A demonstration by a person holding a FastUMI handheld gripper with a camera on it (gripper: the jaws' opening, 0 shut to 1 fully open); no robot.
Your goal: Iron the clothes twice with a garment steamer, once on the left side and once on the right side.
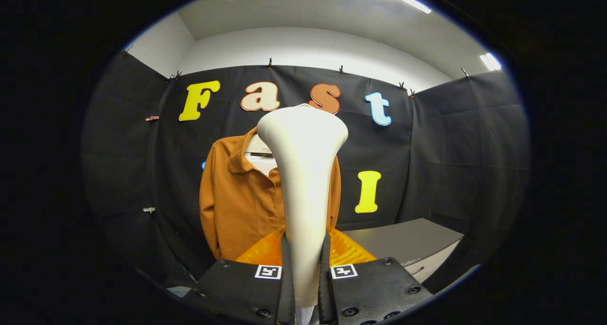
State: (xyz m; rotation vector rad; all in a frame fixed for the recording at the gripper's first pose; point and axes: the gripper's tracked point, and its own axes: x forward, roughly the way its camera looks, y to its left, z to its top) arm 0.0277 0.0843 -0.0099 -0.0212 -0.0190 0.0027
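Gripper (306, 273): fingers closed on both sides of the steamer's handle.
Garment steamer (303, 173): upright, head at 12 o'clock.
Shirt (239, 206): hanging beyond, 11 o'clock.
Technique: bring head flat against fabric, stroke each side evenly.

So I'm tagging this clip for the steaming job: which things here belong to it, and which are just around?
Part of the job:
- garment steamer, upright, clamped between the gripper's jaws
- brown shirt, hanging on the wall beyond the steamer

Just around:
- grey table, to the shirt's right, beyond the jaws
- small clips on the black cloth wall
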